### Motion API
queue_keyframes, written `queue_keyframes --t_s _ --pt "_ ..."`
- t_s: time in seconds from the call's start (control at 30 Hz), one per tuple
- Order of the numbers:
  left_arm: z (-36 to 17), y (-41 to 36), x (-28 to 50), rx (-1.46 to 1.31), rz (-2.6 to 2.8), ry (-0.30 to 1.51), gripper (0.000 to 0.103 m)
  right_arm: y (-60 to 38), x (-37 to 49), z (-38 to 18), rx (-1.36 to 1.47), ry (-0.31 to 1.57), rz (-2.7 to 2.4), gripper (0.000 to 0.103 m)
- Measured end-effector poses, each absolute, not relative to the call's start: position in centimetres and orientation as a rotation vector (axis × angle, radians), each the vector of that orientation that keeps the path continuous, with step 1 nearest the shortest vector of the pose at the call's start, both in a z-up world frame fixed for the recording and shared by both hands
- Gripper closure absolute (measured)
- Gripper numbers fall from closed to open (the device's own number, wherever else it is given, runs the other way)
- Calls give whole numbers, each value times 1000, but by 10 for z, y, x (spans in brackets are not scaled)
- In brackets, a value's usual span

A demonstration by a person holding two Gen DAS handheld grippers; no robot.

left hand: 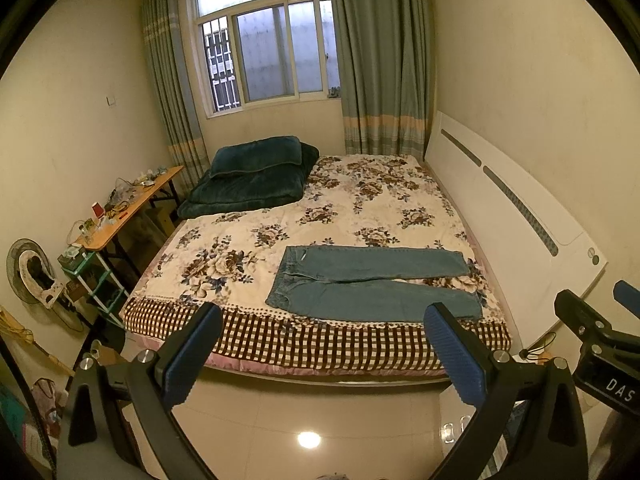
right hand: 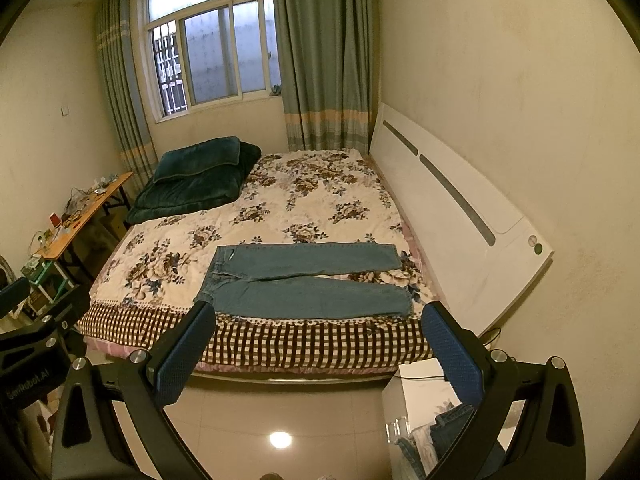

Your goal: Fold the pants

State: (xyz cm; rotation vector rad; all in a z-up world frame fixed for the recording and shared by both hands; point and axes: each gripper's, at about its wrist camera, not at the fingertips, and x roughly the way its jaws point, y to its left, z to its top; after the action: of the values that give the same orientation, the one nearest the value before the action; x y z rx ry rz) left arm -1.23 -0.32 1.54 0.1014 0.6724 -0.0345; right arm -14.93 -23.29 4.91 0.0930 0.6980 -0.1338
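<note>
Fingers come first in both views: our left gripper (left hand: 320, 354) and our right gripper (right hand: 316, 354) are each spread wide, blue pads (left hand: 192, 356) facing one another across an empty gap, with nothing caught between them. We hold both out over the tiled floor (left hand: 304, 412), short of the mattress edge, side by side; the right tool's tip even shows at the edge of the left camera's view. By our judgement this is a standoff posture, chosen so that each camera takes in the whole garment before we commit to a grasp, and folding has not yet begun.

Beyond the floor runs the checked hem of the bedspread (right hand: 304, 344), and just past it, on the floral bedspread near the front edge of the bed (left hand: 360, 208), lie the jeans (left hand: 372, 284). They are blue denim, laid flat and fully spread, waistband to our left and cuffs toward the white headboard (right hand: 452, 216) on the right. The two legs lie nearly parallel, parting slightly toward the cuffs so a sliver of flowers shows between them. The cloth looks smooth, with no big wrinkles.

Farther back, a dark green folded quilt (right hand: 196, 176) sits at the far left corner, well apart from the jeans, leaving us room to work.
</note>
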Motion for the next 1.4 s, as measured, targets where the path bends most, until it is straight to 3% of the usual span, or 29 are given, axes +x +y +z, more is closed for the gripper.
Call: queue_keyframes --t_s 0.47,0.73,1.1,1.4 --pt "-14 27 55 99 -66 621 0 -203 -114 11 204 647 -228 0" --pt "-69 37 146 101 -29 742 0 -187 -26 -23 212 680 -266 0" --pt "-178 -12 348 154 121 934 0 -242 228 -141 242 843 -147 0" --pt "-308 -94 549 375 140 1104 0 -325 508 -307 166 1172 -22 0"
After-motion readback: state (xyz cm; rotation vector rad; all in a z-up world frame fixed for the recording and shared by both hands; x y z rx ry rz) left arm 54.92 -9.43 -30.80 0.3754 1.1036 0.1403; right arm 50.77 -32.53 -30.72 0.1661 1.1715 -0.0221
